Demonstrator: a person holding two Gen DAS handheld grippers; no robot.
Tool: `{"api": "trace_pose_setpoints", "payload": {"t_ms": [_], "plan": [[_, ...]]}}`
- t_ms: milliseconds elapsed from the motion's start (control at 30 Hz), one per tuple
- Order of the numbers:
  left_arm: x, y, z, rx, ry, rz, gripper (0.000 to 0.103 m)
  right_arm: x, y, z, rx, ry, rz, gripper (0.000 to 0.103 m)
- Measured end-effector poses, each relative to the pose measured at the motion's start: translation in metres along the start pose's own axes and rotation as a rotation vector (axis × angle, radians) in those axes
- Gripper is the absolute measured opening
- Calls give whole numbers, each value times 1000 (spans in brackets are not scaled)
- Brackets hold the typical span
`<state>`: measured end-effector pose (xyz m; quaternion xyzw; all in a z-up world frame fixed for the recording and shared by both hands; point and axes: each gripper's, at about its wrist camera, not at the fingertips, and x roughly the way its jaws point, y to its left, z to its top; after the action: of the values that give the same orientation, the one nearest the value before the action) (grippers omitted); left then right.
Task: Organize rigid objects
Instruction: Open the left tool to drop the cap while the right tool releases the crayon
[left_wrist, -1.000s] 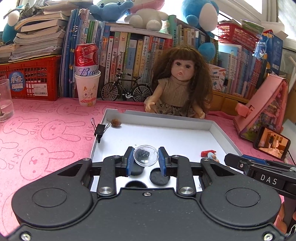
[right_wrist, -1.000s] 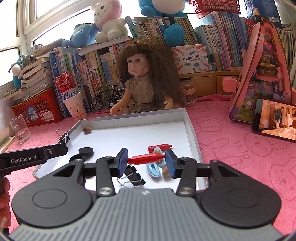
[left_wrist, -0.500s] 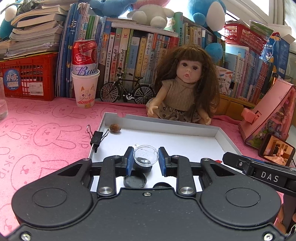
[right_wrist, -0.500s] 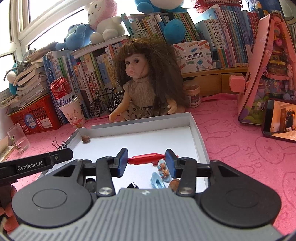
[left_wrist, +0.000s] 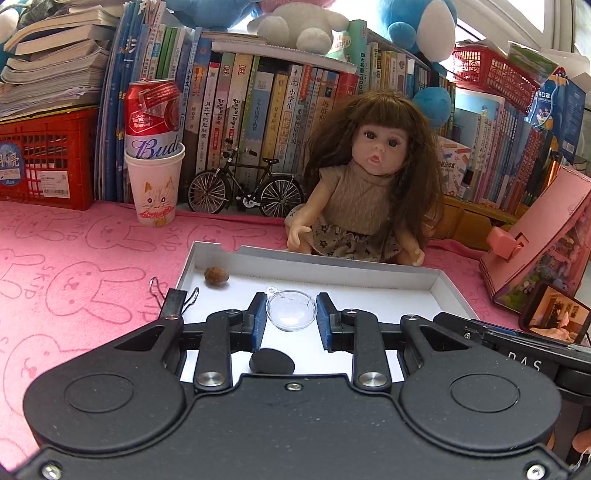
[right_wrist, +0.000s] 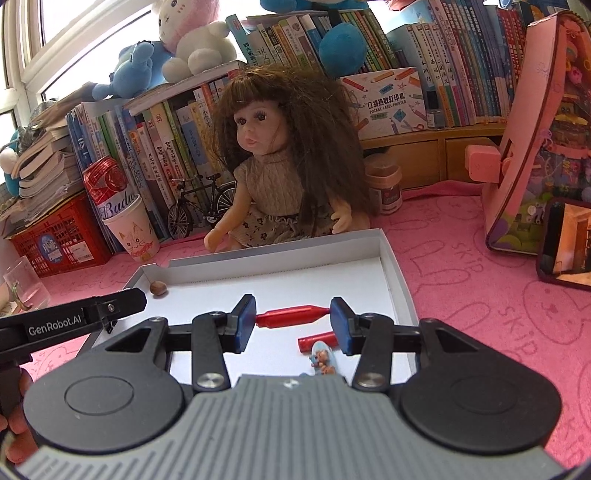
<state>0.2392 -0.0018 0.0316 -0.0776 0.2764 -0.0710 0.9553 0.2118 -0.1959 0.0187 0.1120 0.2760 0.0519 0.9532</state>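
A shallow white tray (left_wrist: 332, 264) (right_wrist: 399, 273) lies on the pink cloth in front of a doll. My left gripper (left_wrist: 291, 317) is shut on a small clear round cap (left_wrist: 291, 310), held above the tray floor. A brown nut (left_wrist: 216, 276) (right_wrist: 159, 287) rests in the tray's far left corner. A black disc (left_wrist: 272, 361) lies under the left gripper. My right gripper (right_wrist: 292, 320) is shut endwise on a red crayon (right_wrist: 291, 316) over the tray's right half. Below it lie a second red crayon (right_wrist: 314, 341) and a small blue figure clip (right_wrist: 322, 357).
A black binder clip (left_wrist: 174, 300) sits on the tray's left rim. A doll (left_wrist: 369, 192), a toy bicycle (left_wrist: 245, 188), a paper cup with a can (left_wrist: 155, 184), books and red crates line the back. A pink house toy (right_wrist: 539, 147) and a phone (right_wrist: 565, 245) stand to the right.
Both grippers moved forward over the tray toward the doll, each carrying its object. The black discs, binder clip and blue clip slid toward the lower edge of the views.
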Motion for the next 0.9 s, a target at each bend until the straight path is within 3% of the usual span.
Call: {"api": "trace_pose_setpoints", "payload": {"t_ms": [900], "plan": [[57,-5,1,50,84,54,27,50,7,5,-55,74,-35,52]]}}
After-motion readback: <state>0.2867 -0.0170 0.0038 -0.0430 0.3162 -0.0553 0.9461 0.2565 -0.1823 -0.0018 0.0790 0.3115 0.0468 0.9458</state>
